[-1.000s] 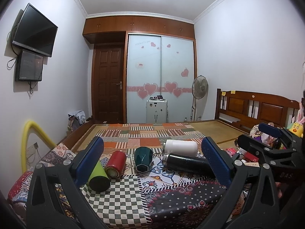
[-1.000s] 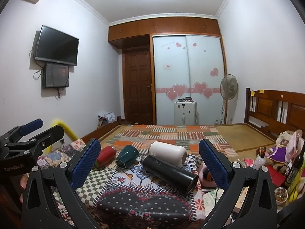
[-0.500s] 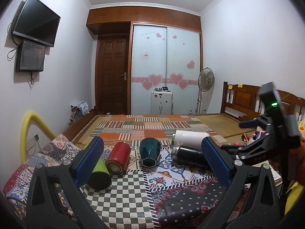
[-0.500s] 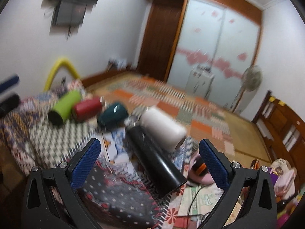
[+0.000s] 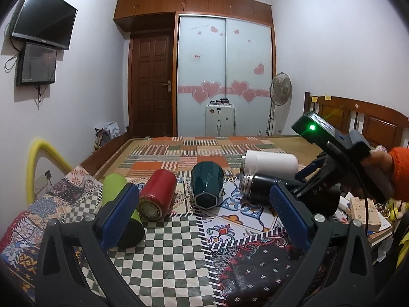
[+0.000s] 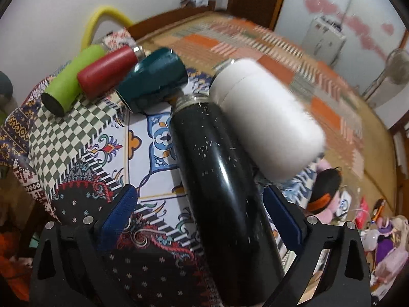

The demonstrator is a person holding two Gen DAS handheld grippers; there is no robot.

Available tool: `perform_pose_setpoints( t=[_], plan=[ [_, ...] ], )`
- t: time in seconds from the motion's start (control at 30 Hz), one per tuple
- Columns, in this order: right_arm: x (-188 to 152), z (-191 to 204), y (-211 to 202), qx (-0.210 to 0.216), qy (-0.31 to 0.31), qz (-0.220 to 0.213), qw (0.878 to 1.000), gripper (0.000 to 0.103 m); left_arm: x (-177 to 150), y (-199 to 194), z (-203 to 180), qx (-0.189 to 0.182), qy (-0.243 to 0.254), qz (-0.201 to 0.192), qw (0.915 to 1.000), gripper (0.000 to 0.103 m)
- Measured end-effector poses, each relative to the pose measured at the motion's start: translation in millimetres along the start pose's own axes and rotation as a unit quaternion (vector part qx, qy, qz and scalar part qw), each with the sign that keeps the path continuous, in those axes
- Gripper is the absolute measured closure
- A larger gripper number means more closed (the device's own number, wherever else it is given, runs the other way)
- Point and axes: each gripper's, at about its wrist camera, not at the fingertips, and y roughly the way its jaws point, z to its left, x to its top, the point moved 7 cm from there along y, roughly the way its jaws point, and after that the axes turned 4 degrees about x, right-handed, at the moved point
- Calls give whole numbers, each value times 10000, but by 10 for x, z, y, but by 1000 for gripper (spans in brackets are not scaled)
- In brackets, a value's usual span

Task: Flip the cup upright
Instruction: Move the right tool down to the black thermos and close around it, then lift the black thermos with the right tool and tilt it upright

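Several cups lie on their sides on a patchwork cloth. A black flask [image 6: 225,186] lies between the open fingers of my right gripper [image 6: 204,215], which hangs just above its base end and is not closed on it. A white flask [image 6: 265,112] lies beside it, then a dark green faceted cup [image 6: 156,76], a red cup [image 6: 107,71] and a lime green cup [image 6: 71,81]. My left gripper [image 5: 204,215] is open and empty, back from the row, with the dark green cup [image 5: 207,186] ahead. The right gripper's body [image 5: 332,171] shows over the black flask [image 5: 258,186].
The cloth-covered surface [image 5: 163,255] ends near the bottom of both views. Clutter of books and toys [image 6: 363,230] lies to the right. A yellow tube [image 5: 41,158] arcs at the left wall. A fan [image 5: 280,89] stands at the back.
My right gripper has swung down and forward over the black flask, which now lies between its fingers. My left gripper has shifted only slightly.
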Motion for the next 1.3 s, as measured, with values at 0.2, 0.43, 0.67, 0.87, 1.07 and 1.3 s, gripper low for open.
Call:
perform_pose_setpoints(
  t=[0.2,0.43,0.67,0.87,1.07,1.3],
  plan=[
    [8,-86,169,317,51,570,9979,12,-105,145,26,18,-33,118,9999,0],
    [-62,-135,372,228,39,1025,9945,16,-194,249,73,65,-85,243,9996,0],
    [-28,-258,472,107,117,1231,9923,33,-271,315,148,126,-229,363,9990,0],
    [-35,-182,422,84,348,1116,9931,34,-271,315,188,161,-268,389,9988,0],
    [-109,-2,310,71,342,1153,9927,35,-210,220,229,205,-264,287,9990,0],
    [-111,217,32,260,375,1035,9936,37,-123,-11,298,258,-317,96,9991,0]
  ],
)
